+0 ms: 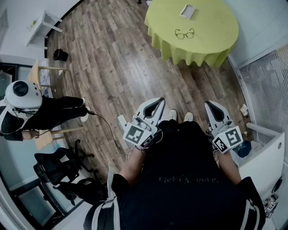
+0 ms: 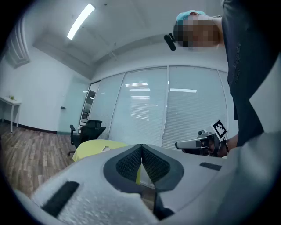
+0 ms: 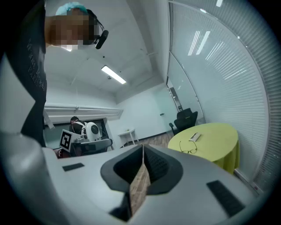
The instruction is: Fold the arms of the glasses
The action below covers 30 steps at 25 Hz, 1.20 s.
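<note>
Black-framed glasses (image 1: 184,34) lie with arms spread on a round table under a yellow-green cloth (image 1: 211,40), far ahead of me. A small white case (image 1: 188,11) rests beyond them. My left gripper (image 1: 158,102) and right gripper (image 1: 211,107) are held close to my body, well short of the table. Both are shut with nothing between the jaws. In the right gripper view the glasses (image 3: 190,147) and the case (image 3: 196,137) show past the closed right gripper (image 3: 143,147). The left gripper view shows the closed left gripper (image 2: 141,147) and a slice of the table (image 2: 94,147).
A seated person in a white headset (image 1: 22,94) is at the left beside a wooden desk. A black office chair (image 1: 58,166) stands at lower left and a white side table (image 1: 42,24) at upper left. A glass wall with blinds (image 1: 265,76) runs along the right. Wooden floor (image 1: 117,67) lies between me and the table.
</note>
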Tool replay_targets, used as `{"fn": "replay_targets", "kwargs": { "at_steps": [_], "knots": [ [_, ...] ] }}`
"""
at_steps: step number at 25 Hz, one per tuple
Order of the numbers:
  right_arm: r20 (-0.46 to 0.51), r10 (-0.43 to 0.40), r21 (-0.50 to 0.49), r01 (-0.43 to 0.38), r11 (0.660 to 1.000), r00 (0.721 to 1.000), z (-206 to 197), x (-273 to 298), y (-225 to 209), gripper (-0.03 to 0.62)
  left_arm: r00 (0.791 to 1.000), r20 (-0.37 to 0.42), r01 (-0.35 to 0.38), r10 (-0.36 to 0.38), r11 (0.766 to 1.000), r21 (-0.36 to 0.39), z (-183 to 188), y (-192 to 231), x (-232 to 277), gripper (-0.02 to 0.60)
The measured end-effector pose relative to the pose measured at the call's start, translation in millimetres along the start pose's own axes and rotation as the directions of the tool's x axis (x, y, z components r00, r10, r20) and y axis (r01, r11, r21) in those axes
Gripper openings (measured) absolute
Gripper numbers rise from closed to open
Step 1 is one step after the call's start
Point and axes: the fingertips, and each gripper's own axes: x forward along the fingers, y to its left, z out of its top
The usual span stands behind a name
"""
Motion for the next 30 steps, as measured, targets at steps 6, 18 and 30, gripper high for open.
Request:
{"fn": "replay_targets", "kwargs": {
  "at_steps": [6,18,30],
  "knots": [
    [0.016,0.041,-0.088,-0.040,0.995,0.999,6.8,-10.0,-10.7,0.031,1.000,-0.008,-0.015,0.015,1.000,0.006,0.6,-16.5,17.5,0.018],
    [0.043,0.073,-0.121,-0.068,0.990,0.996,5.0,-34.9,-40.2,0.031,0.998,-0.007,-0.065,0.066,0.997,0.051,1.0,-42.2,29.0,0.018],
    [0.017,0.072,-0.113,-0.069,0.991,0.997,4.1,-18.1,-42.6,0.029,0.999,0.016,-0.052,0.051,0.998,0.034,-1.7,-17.4,45.4,0.018]
  ]
}}
